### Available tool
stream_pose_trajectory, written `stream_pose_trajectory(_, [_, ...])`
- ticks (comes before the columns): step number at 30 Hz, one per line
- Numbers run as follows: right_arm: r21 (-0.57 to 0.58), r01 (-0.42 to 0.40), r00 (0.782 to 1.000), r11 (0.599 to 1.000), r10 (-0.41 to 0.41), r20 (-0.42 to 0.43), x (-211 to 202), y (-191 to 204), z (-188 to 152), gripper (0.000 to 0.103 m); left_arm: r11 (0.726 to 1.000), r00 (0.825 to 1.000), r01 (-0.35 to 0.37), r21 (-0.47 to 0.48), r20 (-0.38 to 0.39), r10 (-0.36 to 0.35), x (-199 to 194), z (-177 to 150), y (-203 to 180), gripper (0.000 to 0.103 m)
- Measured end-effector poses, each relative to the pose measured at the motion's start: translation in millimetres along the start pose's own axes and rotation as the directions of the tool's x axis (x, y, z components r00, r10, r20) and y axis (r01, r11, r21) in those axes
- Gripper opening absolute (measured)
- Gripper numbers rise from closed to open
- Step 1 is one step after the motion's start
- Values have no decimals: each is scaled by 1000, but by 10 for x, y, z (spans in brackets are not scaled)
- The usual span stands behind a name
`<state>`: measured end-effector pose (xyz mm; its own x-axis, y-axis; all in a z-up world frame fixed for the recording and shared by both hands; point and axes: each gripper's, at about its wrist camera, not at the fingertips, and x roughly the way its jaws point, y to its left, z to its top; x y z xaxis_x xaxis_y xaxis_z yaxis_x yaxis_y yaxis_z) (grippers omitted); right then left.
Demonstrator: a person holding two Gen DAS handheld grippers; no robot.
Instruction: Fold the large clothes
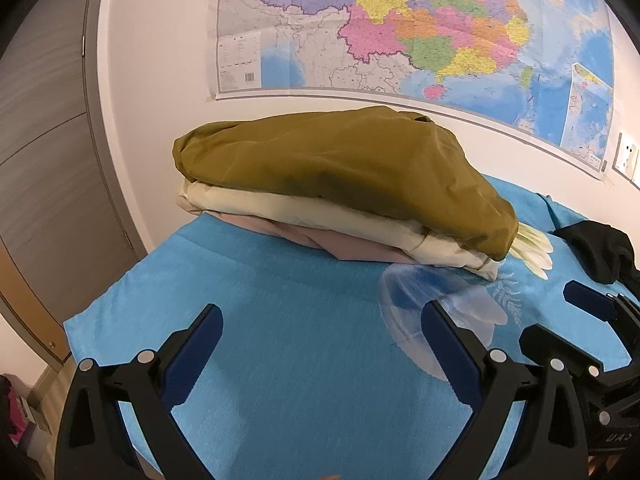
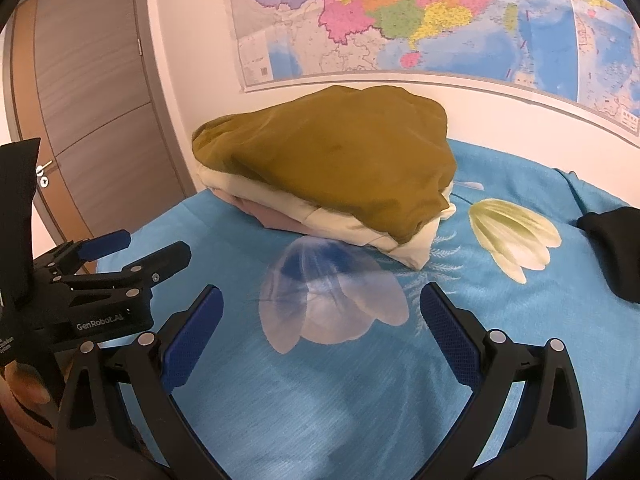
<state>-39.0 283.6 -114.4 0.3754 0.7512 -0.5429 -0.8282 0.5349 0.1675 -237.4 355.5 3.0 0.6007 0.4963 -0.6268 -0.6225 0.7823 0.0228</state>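
A stack of folded clothes sits at the far side of the blue bed sheet (image 1: pixel 280 320): an olive-brown garment (image 1: pixel 340 160) on top, a cream one (image 1: pixel 280 208) under it, a pink one (image 1: pixel 320 240) at the bottom. The stack also shows in the right wrist view (image 2: pixel 332 160). A crumpled black garment (image 1: pixel 600 248) lies at the right, also in the right wrist view (image 2: pixel 616 248). My left gripper (image 1: pixel 320 320) is open and empty, short of the stack. My right gripper (image 2: pixel 320 304) is open and empty beside it, over the sheet's flower print.
The bed stands against a white wall with a large coloured map (image 1: pixel 400 28). A wooden door (image 2: pixel 88 112) is at the left. The sheet's left edge (image 1: pixel 92 316) drops to the floor. Wall sockets (image 1: pixel 628 160) are at the far right.
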Motion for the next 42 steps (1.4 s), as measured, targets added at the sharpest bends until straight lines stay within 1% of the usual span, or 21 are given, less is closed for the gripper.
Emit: stream_pose_trajectory(42, [3,-1,1000,1000,1,-3,-41,59,-39,97,1000,1000,-4,-9,-4,4,-38,-60,27,96])
